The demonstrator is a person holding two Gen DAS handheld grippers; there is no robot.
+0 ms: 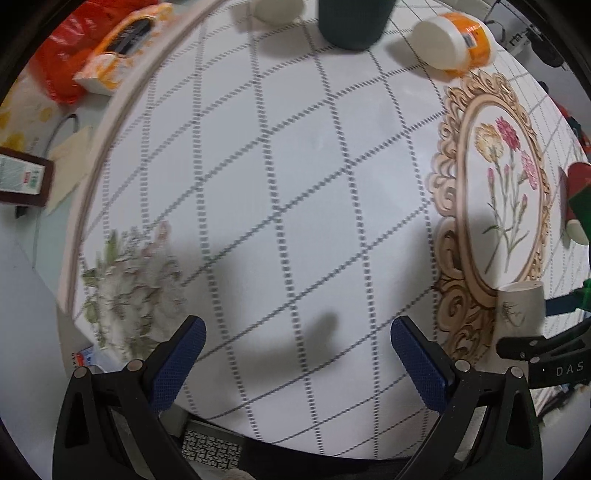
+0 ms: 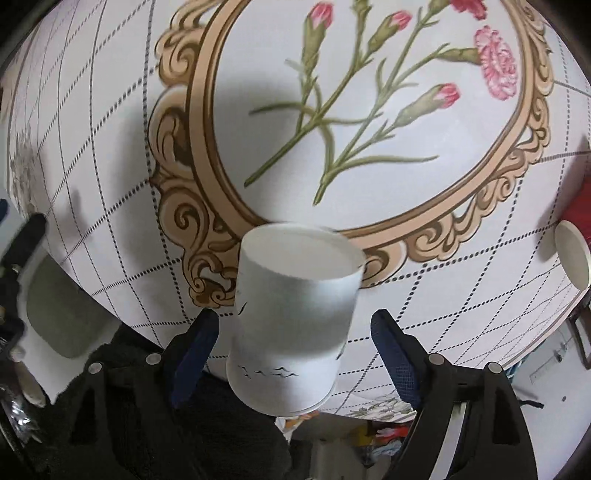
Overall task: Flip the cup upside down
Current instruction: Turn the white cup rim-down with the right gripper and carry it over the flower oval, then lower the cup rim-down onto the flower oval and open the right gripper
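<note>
A white paper cup (image 2: 291,317) with small black markings stands with its flat base up on the round table, near the front edge by the ornate flower print. My right gripper (image 2: 295,332) is open, its blue pads either side of the cup and apart from it. The cup also shows in the left wrist view (image 1: 521,306) at the right edge, next to the right gripper's black body. My left gripper (image 1: 297,332) is open and empty above the grid-patterned tablecloth (image 1: 277,166).
A dark green cup (image 1: 351,22), a white and orange jar (image 1: 454,40) on its side and another white item stand at the table's far side. A red cup (image 2: 576,236) lies at the right. Orange packets (image 1: 122,44) lie beyond the table's left edge.
</note>
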